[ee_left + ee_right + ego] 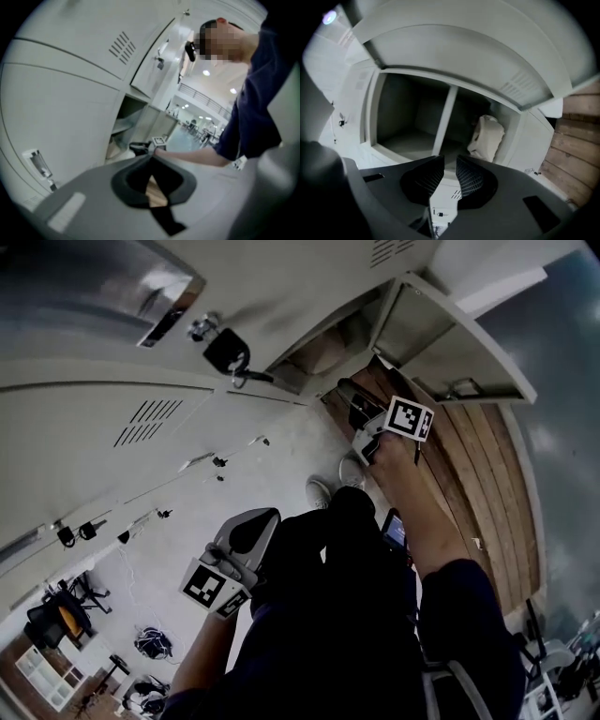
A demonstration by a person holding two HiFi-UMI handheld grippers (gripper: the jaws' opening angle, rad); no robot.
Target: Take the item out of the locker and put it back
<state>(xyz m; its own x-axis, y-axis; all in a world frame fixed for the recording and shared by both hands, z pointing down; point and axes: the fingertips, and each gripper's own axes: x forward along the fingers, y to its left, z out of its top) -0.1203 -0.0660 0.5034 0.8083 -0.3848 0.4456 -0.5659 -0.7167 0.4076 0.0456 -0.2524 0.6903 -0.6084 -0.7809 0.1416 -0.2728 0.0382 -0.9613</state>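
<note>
Right gripper view has your right tongs (450, 158) parted and empty, facing the open locker (370, 112), where the cream cloth bundle (486, 138) sits at the compartment's right; your left tongs (151, 157) are closed on nothing. You seem to be at the reach: steer right, go in, close around the bundle.

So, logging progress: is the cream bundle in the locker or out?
Inside: the cream bundle sits in the locker, right-hand compartment; the right gripper, jaws apart, holds nothing.
</note>
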